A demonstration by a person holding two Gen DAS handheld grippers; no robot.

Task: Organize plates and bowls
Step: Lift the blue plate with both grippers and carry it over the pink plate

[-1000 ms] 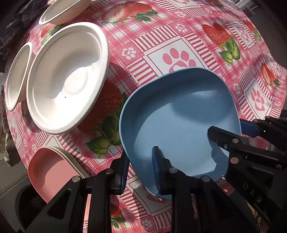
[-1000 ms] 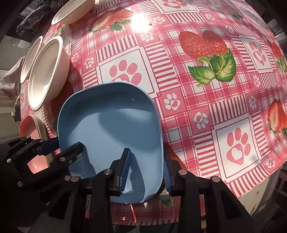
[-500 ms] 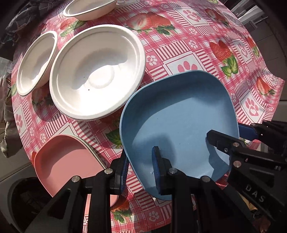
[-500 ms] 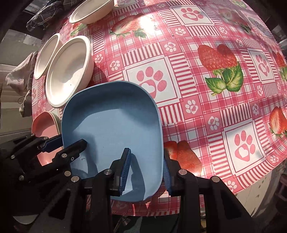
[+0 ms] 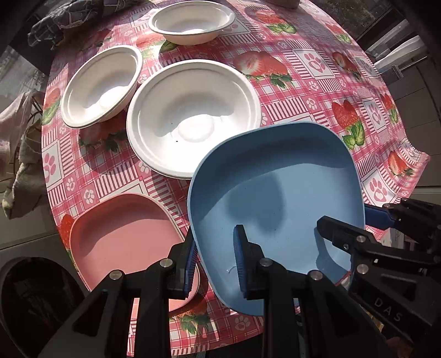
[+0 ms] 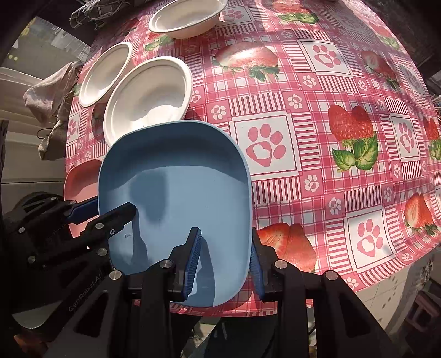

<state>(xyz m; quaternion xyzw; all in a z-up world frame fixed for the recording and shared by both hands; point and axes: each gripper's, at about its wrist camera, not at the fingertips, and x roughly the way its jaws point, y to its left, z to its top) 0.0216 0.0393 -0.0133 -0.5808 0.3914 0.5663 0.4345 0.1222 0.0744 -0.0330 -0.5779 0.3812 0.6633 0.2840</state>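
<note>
Left wrist view looks over the blue plate (image 5: 275,190), a rounded-square dish held above the table (image 5: 311,66) with its near-left rim clamped in the left hand-held gripper (image 5: 213,261): one blue-padded finger sits outside the rim, the other inside the dish. At the plate's right edge the right hand-held gripper (image 5: 341,224) reaches in from the side, closed on that rim, one finger inside the dish and one outside. This view alone shows the pink plate (image 5: 124,231) almost whole, lying on the table just left of and below the blue plate, partly behind the left gripper's finger. Beyond it sit a large white bowl (image 5: 193,118), a smaller white bowl (image 5: 102,88) to its left, and a third white bowl (image 5: 191,22) at the far edge. A dark rumpled cloth (image 5: 63,16) lies past the table's far-left corner.

Right wrist view shows the same blue plate (image 6: 176,198) from the other side, its near-right rim pinched in the right hand-held gripper (image 6: 224,261). The left hand-held gripper (image 6: 110,206) appears here at the left, gripping the plate's left rim. Only a sliver of the pink plate (image 6: 80,176) peeks out behind the blue one. This view reveals much more of the strawberry-and-paw tablecloth (image 6: 330,137) to the right, and a pale rag (image 6: 46,85) hanging off the table's left side.
</note>
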